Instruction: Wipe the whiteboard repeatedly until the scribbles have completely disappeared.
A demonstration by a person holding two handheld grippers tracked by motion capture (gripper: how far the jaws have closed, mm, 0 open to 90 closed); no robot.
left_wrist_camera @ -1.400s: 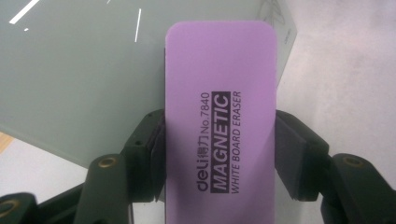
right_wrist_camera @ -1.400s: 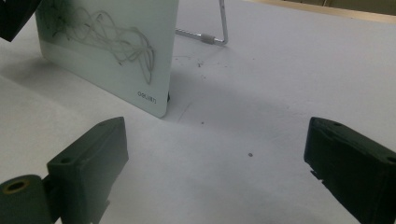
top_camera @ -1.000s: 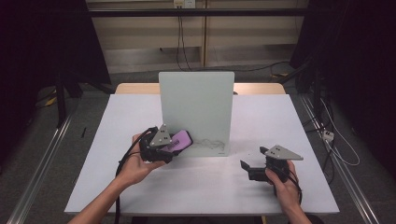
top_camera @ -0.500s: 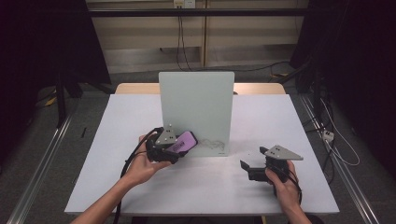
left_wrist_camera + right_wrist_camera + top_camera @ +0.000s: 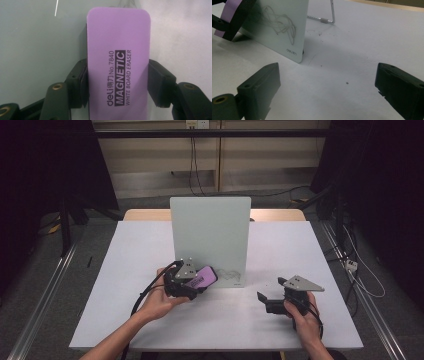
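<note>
A small whiteboard (image 5: 210,235) stands upright on the table, with a grey scribble (image 5: 231,274) near its lower right corner. My left gripper (image 5: 192,284) is shut on a purple magnetic whiteboard eraser (image 5: 204,277) and holds it against the board's lower left part, just left of the scribble. In the left gripper view the eraser (image 5: 118,67) sits clamped between both black pads (image 5: 157,85), close against the board (image 5: 37,50). My right gripper (image 5: 264,300) rests low at the right of the table, open and empty. In the right gripper view the scribble (image 5: 280,22) and the eraser's edge (image 5: 229,15) show.
The white tabletop (image 5: 125,260) has free room left and right of the board. A wire stand (image 5: 329,18) props the board from behind. A black cable (image 5: 145,295) trails from my left gripper. Dark floor and cables surround the table.
My left gripper has carried the eraser a little to the right and down along the board's lower edge, toward the scribble. The right gripper has stayed put.
</note>
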